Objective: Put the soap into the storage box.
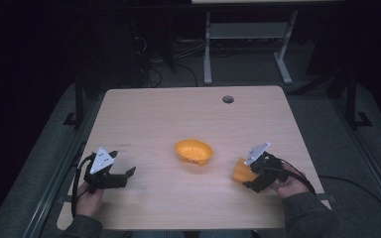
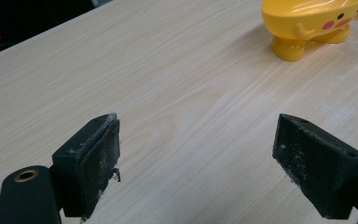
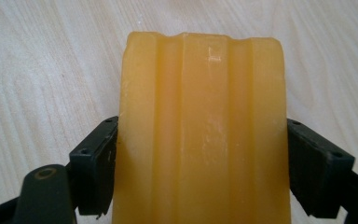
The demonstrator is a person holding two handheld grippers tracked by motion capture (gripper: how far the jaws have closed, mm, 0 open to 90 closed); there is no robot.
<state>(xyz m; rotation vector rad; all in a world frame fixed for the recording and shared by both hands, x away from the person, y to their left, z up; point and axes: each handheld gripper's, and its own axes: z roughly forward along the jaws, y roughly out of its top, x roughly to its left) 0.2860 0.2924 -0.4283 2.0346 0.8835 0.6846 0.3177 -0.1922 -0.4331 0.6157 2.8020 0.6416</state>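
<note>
The right gripper (image 3: 200, 172) clamps the soap (image 3: 203, 135) by its sides, probably for the dish (image 1: 194, 151), while the left gripper (image 2: 196, 163) waits wide open, holding nothing.

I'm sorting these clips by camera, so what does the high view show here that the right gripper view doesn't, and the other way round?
High view alone: the left gripper held open over bare wood, the yellow dish at mid-table, the round hole near the far edge, both of the person's hands, and the floor with a desk frame beyond. Right gripper view alone: the lengthwise ridges on the soap bar and the two jaw pads pressed against its sides. Both share: the right gripper shut on that orange-yellow soap bar, and the light wooden table.
</note>
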